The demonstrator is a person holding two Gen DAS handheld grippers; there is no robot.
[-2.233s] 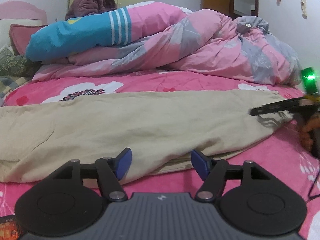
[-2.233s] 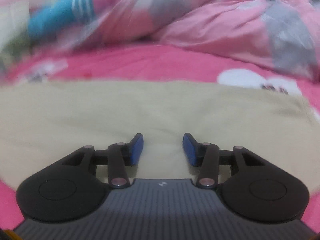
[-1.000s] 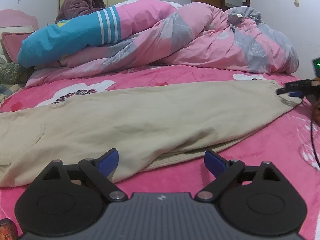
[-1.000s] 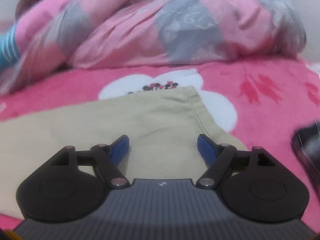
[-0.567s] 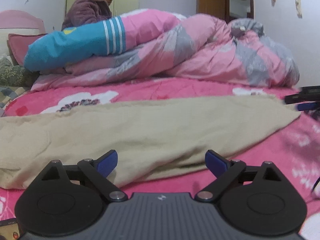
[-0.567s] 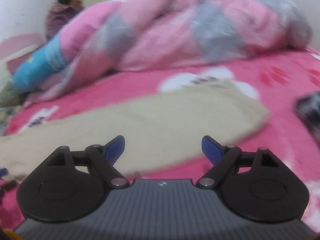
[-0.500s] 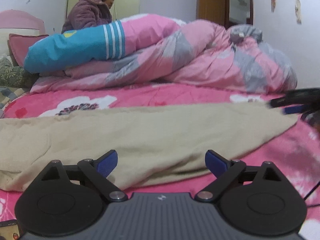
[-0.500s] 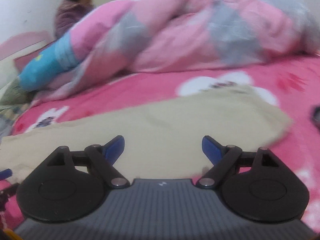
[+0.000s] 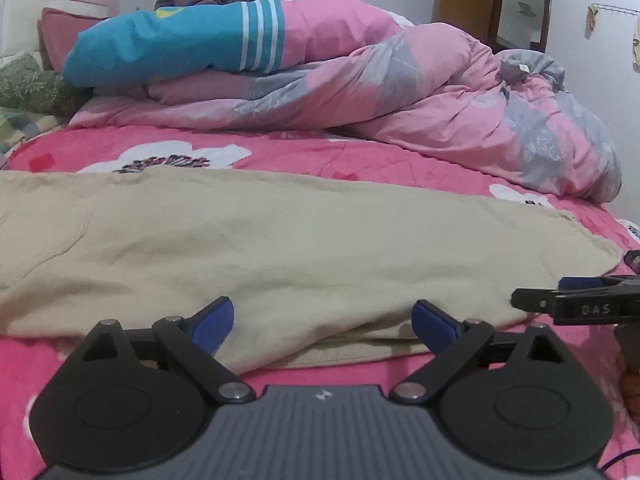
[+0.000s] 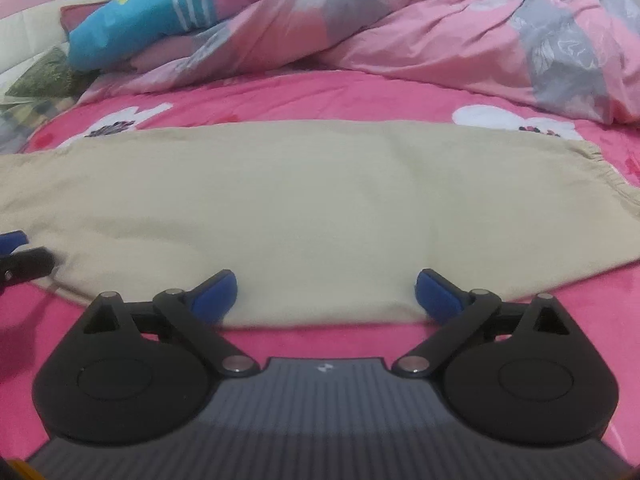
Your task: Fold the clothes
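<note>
Swung back from the trouser cuff toward the middle, right gripper (image 10: 325, 291) just spread wide and empty beside the released left gripper (image 9: 323, 319), beige trousers (image 10: 320, 200) flat on the pink bedsheet (image 10: 320, 92), probably awaiting the next fold.

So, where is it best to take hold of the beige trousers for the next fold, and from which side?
Probably at the cuff end of the beige trousers, by the hem on the right. They lie flat and long across the pink bedsheet, so come in low from the near edge with the open right hand-held gripper, one finger under the layers.
</note>
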